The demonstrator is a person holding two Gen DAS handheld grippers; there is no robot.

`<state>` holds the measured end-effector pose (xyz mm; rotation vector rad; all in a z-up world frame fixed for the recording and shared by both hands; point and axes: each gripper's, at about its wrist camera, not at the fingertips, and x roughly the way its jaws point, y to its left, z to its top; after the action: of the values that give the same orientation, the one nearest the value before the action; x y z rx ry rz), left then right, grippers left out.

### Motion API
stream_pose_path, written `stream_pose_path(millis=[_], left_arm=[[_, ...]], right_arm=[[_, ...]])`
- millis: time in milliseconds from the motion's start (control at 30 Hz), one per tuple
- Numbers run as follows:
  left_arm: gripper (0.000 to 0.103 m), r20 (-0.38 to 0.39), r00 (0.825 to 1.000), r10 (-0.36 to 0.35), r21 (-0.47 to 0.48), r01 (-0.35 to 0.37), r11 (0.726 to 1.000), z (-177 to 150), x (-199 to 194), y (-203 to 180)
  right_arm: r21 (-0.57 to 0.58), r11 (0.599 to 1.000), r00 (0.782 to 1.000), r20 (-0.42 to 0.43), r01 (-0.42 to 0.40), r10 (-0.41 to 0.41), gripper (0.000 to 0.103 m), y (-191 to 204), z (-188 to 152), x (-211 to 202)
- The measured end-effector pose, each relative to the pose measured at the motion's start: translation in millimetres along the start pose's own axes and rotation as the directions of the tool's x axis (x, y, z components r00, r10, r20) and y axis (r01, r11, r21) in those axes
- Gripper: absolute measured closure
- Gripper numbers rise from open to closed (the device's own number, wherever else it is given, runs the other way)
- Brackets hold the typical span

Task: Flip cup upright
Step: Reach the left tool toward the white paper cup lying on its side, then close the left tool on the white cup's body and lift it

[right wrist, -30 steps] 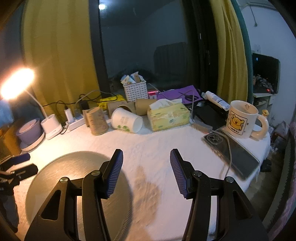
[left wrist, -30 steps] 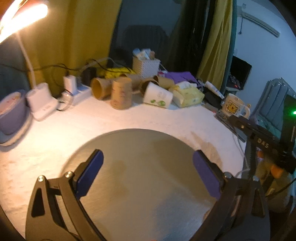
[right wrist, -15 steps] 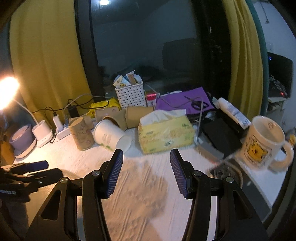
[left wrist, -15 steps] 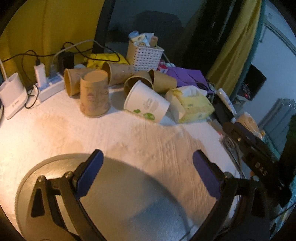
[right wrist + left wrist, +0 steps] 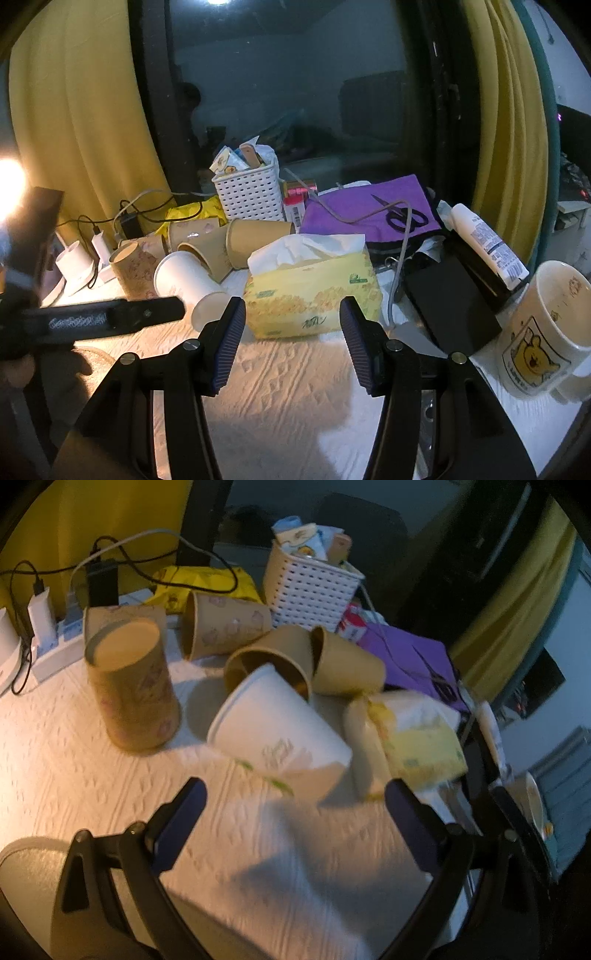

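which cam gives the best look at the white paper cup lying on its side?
Left wrist: the white paper cup fills the centre, lying on its side just ahead of the open left gripper. In the right wrist view it is smaller, its base end partly hidden behind a gripper finger.

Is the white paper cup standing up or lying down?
Lying down: the white paper cup rests on its side on the tablecloth, ahead of the open left gripper.

Left gripper (image 5: 293,805): jaws spread wide, nothing between the blue pads, pointing toward 12 o'clock, low over the surface.
Right gripper (image 5: 291,319): jaws parted, empty, aimed at 12 o'clock, with the left gripper's finger reaching in from 9 o'clock.
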<state>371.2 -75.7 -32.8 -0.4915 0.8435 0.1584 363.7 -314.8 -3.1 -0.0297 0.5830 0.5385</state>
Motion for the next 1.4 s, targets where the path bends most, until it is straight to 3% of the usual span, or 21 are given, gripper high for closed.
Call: stream_pose_path(millis=[200,400,533,733,1133,1400], left_arm=[[0.005,-0.020,1.000,-0.001,-0.057,0.000,0.998,16.9,26.6,0.8],[0.006,-0.110,0.994,-0.022,-0.116,0.009,0.993,18.2,55.4,9.6],[0.031,-0.106,0.994,-0.040,-0.068,0.033,0.997,12.2,52.0,9.4],[0.037,-0.113,0.990,-0.078,-0.054,0.072,0.996,6.3,40.3,21.7],[0.038,-0.076,0.988,-0.137,0.136,0.146,0.980,-39.2,-44.2,37.8],[0.038,-0.012,0.990,-0.144,0.325,0.140,0.935,-84.0,-106.1,54.9]], right_arm=[[-0.006,1.000,1.000,0.007,-0.011,0.011,0.047,-5.6,5.5,3.0],[0.013,1.000,1.000,0.003,-0.002,0.002,0.047,-9.5,2.8,2.7],[0.024,1.000,1.000,-0.005,0.016,-0.016,0.047,-10.9,-1.0,-0.3],[0.027,0.999,0.999,-0.012,0.037,-0.037,0.047,-0.1,-6.5,-11.6],[0.042,0.997,0.998,-0.014,0.058,-0.058,0.047,37.6,-19.9,-43.8],[0.053,0.998,1.000,-0.015,-0.019,0.020,0.047,75.5,-37.7,-69.2]])
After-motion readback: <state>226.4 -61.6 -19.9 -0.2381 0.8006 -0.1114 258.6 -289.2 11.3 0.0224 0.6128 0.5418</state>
